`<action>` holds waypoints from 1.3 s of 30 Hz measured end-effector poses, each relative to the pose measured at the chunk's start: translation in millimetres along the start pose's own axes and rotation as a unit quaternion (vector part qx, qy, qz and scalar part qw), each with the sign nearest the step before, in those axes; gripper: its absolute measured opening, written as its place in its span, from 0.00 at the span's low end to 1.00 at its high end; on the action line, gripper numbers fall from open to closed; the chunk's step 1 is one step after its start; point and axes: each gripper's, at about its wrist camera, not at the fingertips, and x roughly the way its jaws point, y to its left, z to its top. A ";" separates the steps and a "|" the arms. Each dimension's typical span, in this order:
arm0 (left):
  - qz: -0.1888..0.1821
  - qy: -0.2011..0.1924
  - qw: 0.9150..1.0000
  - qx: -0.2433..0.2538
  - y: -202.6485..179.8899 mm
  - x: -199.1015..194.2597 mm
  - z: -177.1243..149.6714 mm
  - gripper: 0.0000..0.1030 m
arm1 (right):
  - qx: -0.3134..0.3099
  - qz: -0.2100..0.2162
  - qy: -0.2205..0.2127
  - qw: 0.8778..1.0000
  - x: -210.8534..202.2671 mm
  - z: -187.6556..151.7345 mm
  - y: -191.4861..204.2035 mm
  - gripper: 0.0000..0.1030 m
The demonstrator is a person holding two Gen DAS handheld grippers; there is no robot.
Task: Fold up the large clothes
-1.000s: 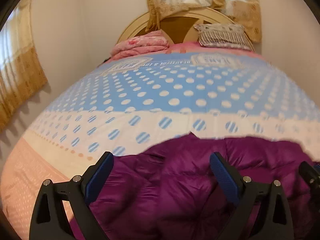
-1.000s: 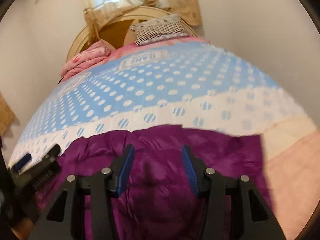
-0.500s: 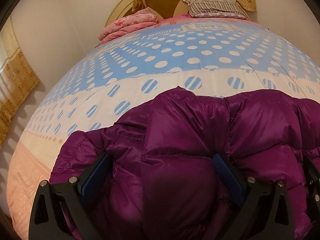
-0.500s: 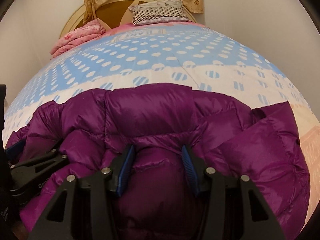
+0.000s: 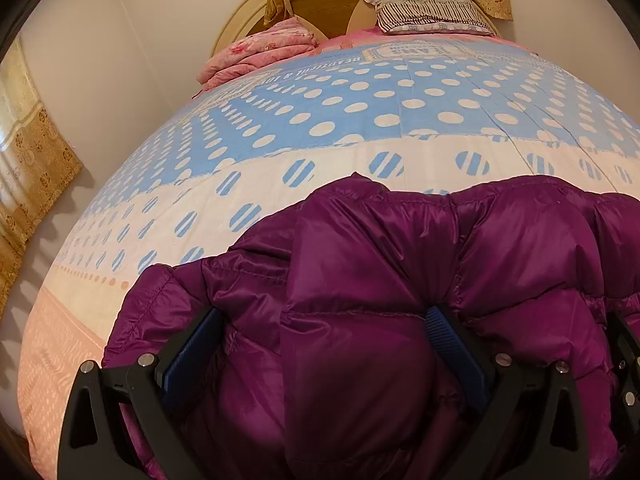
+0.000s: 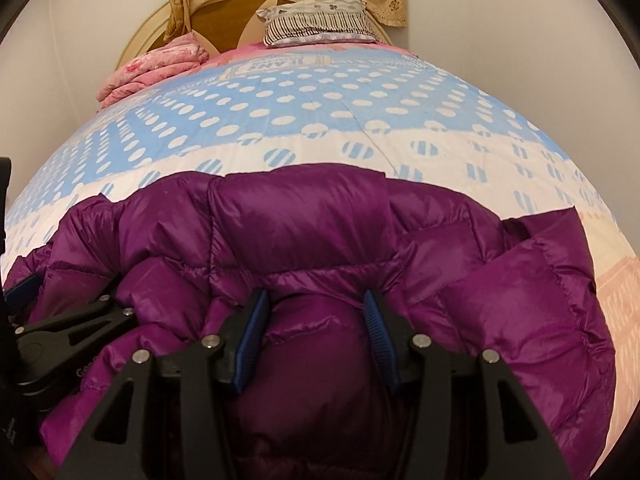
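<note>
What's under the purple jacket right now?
The purple jacket lies on the polka-dot bedspread, which shows beyond and beside it. Whatever is directly beneath the jacket is covered and cannot be seen.

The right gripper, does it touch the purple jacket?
Touching. The right wrist view shows the right gripper pads pressing into a bunched fold of the purple jacket.

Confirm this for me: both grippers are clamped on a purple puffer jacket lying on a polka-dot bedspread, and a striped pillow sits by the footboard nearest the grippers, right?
Not quite. The striped pillow sits at the far end, against the headboard, as the right wrist view shows. The rest holds: left gripper and right gripper grip the purple puffer jacket on the polka-dot bedspread.
</note>
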 end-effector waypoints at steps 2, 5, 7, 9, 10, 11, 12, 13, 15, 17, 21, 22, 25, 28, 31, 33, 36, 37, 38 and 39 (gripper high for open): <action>-0.001 0.000 1.000 -0.001 0.4 0.2 0.0 0.99 | -0.002 -0.002 0.001 1.000 0.9 -0.4 0.0 0.52; 0.000 0.000 1.000 0.000 0.2 0.0 -0.1 0.99 | -0.003 -0.005 0.001 1.000 1.5 -0.5 -0.1 0.52; 0.000 0.000 1.000 0.000 0.4 0.2 -0.1 0.99 | -0.004 -0.006 0.002 1.000 1.7 -0.6 -0.1 0.52; 0.001 0.000 1.000 0.001 0.3 0.0 -0.1 0.99 | -0.005 -0.008 0.002 1.000 1.8 -0.4 0.1 0.52; 0.001 0.000 1.000 0.001 0.4 -0.4 -0.2 0.99 | -0.006 -0.009 0.002 1.000 2.0 -0.5 -0.4 0.52; 0.001 0.000 1.000 0.001 0.5 -0.5 -0.2 0.99 | -0.006 -0.009 0.003 1.000 1.8 -0.2 0.6 0.52; 0.001 0.000 1.000 0.001 0.4 -0.5 -0.2 0.99 | -0.006 -0.010 0.003 1.000 1.8 0.0 0.7 0.52; 0.001 0.000 1.000 0.001 0.3 -0.4 -0.2 0.99 | -0.007 -0.011 0.003 1.000 1.9 0.0 0.5 0.52; 0.001 0.000 1.000 0.001 0.2 -0.4 -0.2 0.99 | -0.007 -0.011 0.003 1.000 2.0 0.0 1.0 0.52; 0.001 0.000 1.000 0.001 0.3 -0.5 -0.1 0.99 | -0.007 -0.012 0.003 1.000 2.0 0.1 1.1 0.52; -0.006 0.005 1.000 0.000 2.1 0.2 1.0 0.99 | -0.013 -0.019 0.006 1.000 3.0 0.7 3.2 0.53; -0.024 0.016 1.000 -0.005 7.4 1.0 3.5 0.99 | -0.017 -0.020 0.010 1.000 3.6 1.9 3.5 0.54; -0.041 0.032 0.999 0.003 31.2 -14.7 12.1 0.99 | -0.040 -0.007 0.030 0.999 -2.2 7.6 1.2 0.61; -0.067 -0.015 0.998 -0.010 69.7 -61.0 7.6 0.99 | -0.027 0.006 0.010 1.000 -44.9 7.7 -19.3 0.73; -0.061 -0.065 0.996 0.011 106.5 -108.3 -24.7 0.99 | -0.021 0.016 0.001 1.000 -82.7 -8.0 -38.9 0.80; -0.060 -0.071 0.995 0.023 128.4 -129.4 -58.7 0.99 | -0.028 0.022 0.011 0.999 -105.2 -31.2 -52.8 0.80; -0.075 -0.057 0.995 0.025 157.1 -149.4 -116.7 0.99 | -0.032 0.016 0.021 0.999 -128.1 -68.4 -69.6 0.80; -0.075 -0.052 0.996 0.024 163.5 -153.8 -133.7 0.99 | -0.030 0.012 0.025 0.999 -134.9 -82.5 -76.1 0.80; -0.075 -0.049 0.996 0.025 167.8 -157.0 -147.1 0.99 | -0.026 0.007 0.027 0.999 -141.9 -96.5 -82.4 0.80; -0.071 -0.047 0.996 0.026 172.2 -160.9 -163.8 0.99 | -0.023 0.006 0.029 0.999 -147.8 -105.6 -85.4 0.80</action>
